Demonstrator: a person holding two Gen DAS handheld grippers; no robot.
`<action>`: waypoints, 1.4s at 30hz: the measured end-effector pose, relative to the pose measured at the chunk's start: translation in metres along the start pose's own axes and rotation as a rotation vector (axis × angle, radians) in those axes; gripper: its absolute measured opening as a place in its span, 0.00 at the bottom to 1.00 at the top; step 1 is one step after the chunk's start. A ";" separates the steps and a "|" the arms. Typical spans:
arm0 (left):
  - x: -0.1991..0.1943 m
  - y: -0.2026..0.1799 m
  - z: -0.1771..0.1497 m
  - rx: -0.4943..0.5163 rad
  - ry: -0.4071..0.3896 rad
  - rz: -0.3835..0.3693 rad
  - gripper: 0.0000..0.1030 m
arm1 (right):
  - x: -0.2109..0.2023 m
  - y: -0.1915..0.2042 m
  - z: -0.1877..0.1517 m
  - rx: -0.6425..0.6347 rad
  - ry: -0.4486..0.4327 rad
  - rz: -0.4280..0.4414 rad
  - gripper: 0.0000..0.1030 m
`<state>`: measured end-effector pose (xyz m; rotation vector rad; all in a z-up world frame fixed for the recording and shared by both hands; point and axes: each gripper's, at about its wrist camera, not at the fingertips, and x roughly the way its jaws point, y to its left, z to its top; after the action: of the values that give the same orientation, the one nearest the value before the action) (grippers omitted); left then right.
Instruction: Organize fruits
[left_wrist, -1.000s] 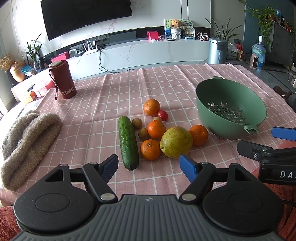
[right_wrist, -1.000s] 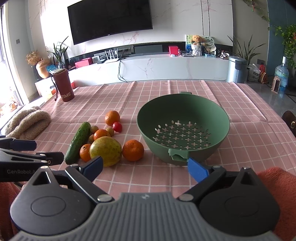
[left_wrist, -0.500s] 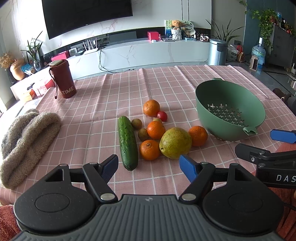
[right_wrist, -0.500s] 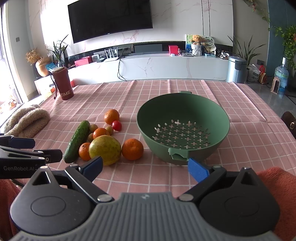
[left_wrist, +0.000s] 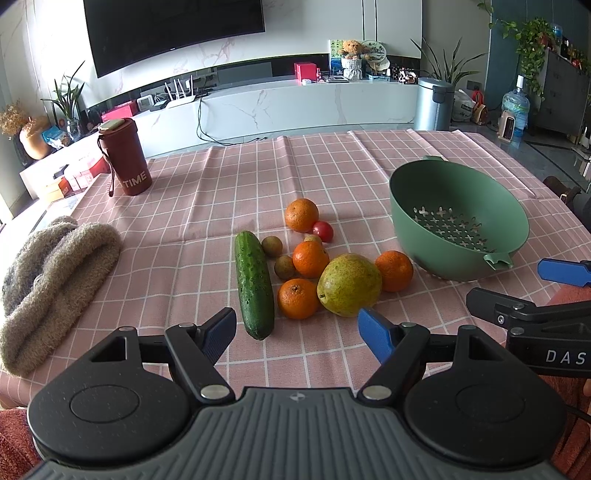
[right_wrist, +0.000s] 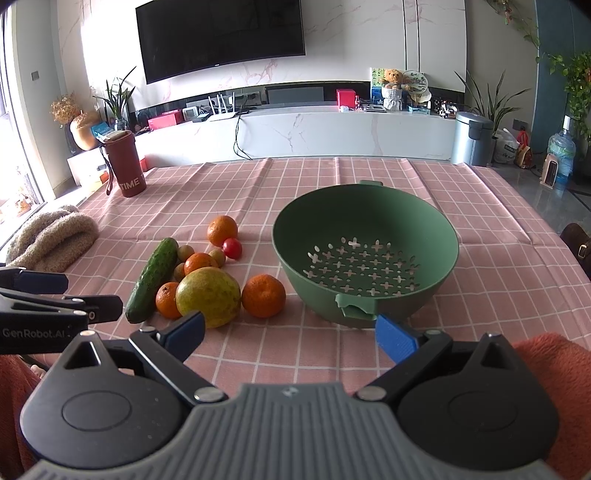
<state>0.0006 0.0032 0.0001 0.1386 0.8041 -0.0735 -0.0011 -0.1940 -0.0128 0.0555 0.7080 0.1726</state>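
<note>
Fruits (left_wrist: 349, 284) beside colander (right_wrist: 424, 221) (perhaps touching); jaws spread.

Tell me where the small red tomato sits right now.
In the left wrist view the tomato lies mid-table, touching the farthest orange on that orange's right, left of the green colander.

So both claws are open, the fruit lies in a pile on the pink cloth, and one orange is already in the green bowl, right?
Not quite: the green bowl is empty, as the right wrist view shows. The nearest orange lies on the pink cloth beside it. Left claw and right claw are both open.
</note>
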 end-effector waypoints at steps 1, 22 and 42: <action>0.000 0.000 0.000 0.000 0.000 0.000 0.86 | 0.000 0.000 0.000 0.000 0.000 0.000 0.92; 0.002 -0.001 0.011 0.012 -0.007 -0.010 0.86 | 0.004 0.003 0.002 -0.008 0.026 -0.016 0.93; 0.090 0.065 0.031 -0.198 0.120 -0.098 0.58 | 0.079 0.031 0.023 0.233 0.175 0.152 0.70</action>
<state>0.0928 0.0618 -0.0377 -0.0848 0.9334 -0.0783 0.0687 -0.1494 -0.0423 0.3211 0.8972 0.2416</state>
